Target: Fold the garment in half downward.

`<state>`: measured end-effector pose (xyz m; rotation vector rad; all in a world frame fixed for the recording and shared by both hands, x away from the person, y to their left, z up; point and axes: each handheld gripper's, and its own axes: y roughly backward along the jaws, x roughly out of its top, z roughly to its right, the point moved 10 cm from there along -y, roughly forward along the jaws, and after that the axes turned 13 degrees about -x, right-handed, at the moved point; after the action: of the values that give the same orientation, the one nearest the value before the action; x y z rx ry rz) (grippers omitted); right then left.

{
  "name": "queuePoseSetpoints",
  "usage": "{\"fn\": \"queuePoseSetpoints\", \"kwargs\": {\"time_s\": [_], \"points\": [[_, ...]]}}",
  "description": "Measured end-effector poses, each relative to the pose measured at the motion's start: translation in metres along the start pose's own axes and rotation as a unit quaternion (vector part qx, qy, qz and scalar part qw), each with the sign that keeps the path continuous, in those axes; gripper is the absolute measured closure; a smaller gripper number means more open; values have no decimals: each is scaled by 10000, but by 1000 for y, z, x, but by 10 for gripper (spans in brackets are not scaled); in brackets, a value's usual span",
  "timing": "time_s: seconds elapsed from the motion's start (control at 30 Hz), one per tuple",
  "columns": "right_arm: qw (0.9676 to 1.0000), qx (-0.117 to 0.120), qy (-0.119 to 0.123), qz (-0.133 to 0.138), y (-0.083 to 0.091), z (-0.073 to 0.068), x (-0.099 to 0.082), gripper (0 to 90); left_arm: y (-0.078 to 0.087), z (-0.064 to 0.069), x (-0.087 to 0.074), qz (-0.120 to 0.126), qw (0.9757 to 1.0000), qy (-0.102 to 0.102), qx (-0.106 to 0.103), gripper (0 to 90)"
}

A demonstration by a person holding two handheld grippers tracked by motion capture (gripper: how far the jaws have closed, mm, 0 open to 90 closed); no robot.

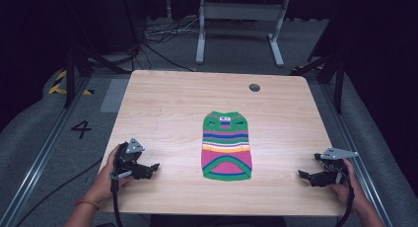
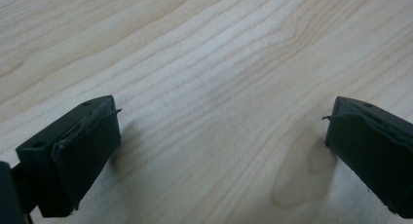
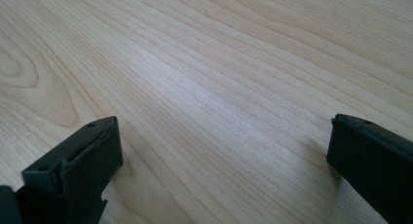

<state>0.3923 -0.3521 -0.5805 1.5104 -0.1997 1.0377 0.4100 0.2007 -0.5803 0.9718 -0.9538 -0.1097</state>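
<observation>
Two grippers rest at near table edge: left gripper (image 1: pixel 148 169) and right gripper (image 1: pixel 308 176), jaws wide apart, nothing betw. them. Striped knit garment (image 1: pixel 226 146) lies flat mid-table (image 1: pixel 162 103), untouched. No handling begun, prob. all steps remain.

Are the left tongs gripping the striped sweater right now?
No, the left tongs sit open on bare table, well apart from the striped sweater lying flat mid-table.

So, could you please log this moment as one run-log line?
left gripper: open, empty, low over table | right gripper: open, empty | striped knit garment: flat mid-table between them, untouched
</observation>
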Motion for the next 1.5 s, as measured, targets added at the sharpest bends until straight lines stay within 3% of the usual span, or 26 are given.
{"fn": "queuePoseSetpoints", "kwargs": {"time_s": [0.3,0.83,0.93,0.97,1.07,1.13,1.2,1.27,1.37,1.5], "points": [[10000,32,48,13,0,1,0,0,-1,0,1,-30,10000,-57,-63,1],[10000,45,60,12,0,1,0,0,-2,0,2,-92,9988,-353,-312,0],[10000,45,68,9,0,1,0,0,-2,1,2,-228,9987,-312,-333,7],[10000,48,73,-16,-1,1,0,0,2,2,2,-496,9974,-359,-381,7],[9998,7,86,-163,-3,4,3,39,0,3,10,-475,9969,-424,-462,200],[9999,89,80,-45,-2,7,12,283,-3,5,14,-508,9961,-511,-516,169],[9999,109,30,37,-2,10,20,168,-5,8,22,-444,9954,-630,-574,248],[9999,107,35,114,-3,11,31,273,-7,10,31,-404,9952,-717,-528,238],[9997,167,43,196,-3,10,43,265,-7,12,40,-315,9950,-778,-538,255],[9993,59,252,272,-8,5,68,299,-10,13,58,-150,9951,-785,-590,252]]}}
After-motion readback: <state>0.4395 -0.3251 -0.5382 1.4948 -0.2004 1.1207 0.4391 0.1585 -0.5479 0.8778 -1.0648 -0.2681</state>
